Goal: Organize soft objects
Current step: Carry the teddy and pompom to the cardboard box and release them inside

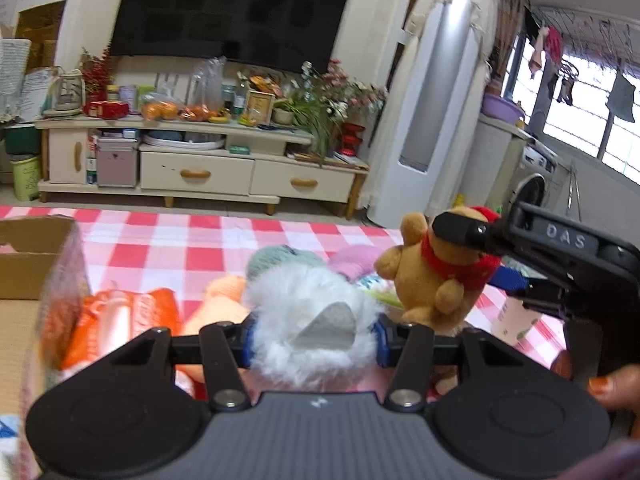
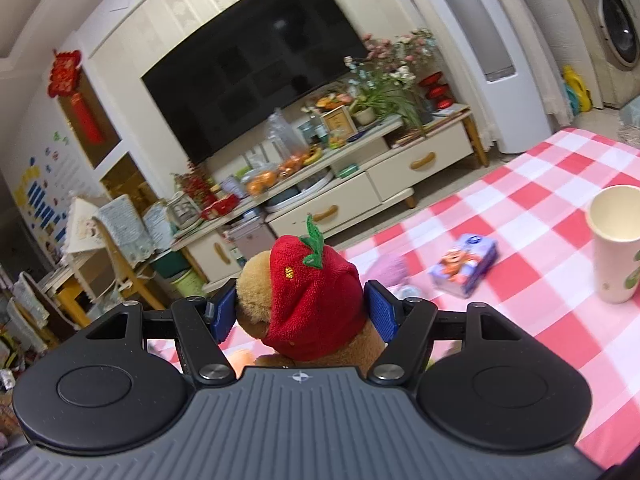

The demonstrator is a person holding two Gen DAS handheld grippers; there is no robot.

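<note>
My left gripper [image 1: 314, 334] is shut on a fluffy white plush toy [image 1: 296, 300] with a grey ear patch, held above the checked cloth. My right gripper [image 2: 302, 312] is shut on a brown teddy bear [image 2: 310, 300] in a red strawberry hood; both blue pads press its head. In the left wrist view the same teddy bear [image 1: 436, 272] hangs at the right, clamped by the right gripper [image 1: 480, 240]. Below lie an orange plush [image 1: 224, 300], a grey-green soft ball [image 1: 280, 260] and a pink soft ball [image 1: 352, 262].
A cardboard box [image 1: 32, 256] stands at the left, next to an orange packet [image 1: 132, 316]. A paper cup [image 2: 616, 240] stands on the red-and-white checked cloth [image 2: 520, 216], with a purple tissue pack [image 2: 464, 264] near it. A hand [image 1: 616, 388] holds the right gripper. A TV cabinet stands beyond.
</note>
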